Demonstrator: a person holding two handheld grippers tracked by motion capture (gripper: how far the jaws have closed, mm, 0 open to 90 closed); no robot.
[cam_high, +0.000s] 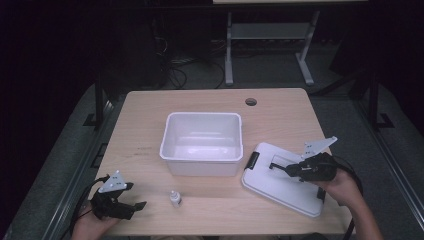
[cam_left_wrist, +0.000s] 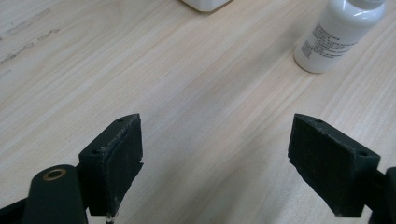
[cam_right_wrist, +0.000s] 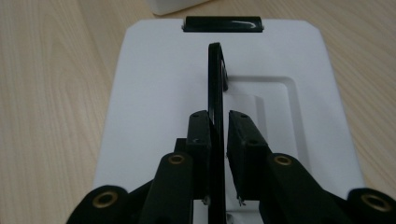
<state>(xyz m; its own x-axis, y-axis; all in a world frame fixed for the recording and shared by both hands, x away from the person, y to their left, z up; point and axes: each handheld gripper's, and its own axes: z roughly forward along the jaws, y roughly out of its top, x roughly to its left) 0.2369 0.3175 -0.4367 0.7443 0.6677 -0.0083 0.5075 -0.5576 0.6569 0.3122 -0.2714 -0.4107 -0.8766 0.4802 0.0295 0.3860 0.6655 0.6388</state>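
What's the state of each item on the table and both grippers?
Bin: open, empty, upright.
Lid: off the bin, flat on the table, handle raised.
Bottle: upright, capped, untouched.
Left gripper: open, holding nothing.
Right gripper: jaws around the lid handle, small gap showing on one side.

Wooden table (cam_high: 150, 125), dark grey floor (cam_high: 270, 75)

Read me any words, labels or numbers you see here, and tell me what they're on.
Small white bottle: a block of dark fine print on its label, too small and blurred to read.
Wooden table: faint grey marks, not legible.
White lid and white bin: no text.
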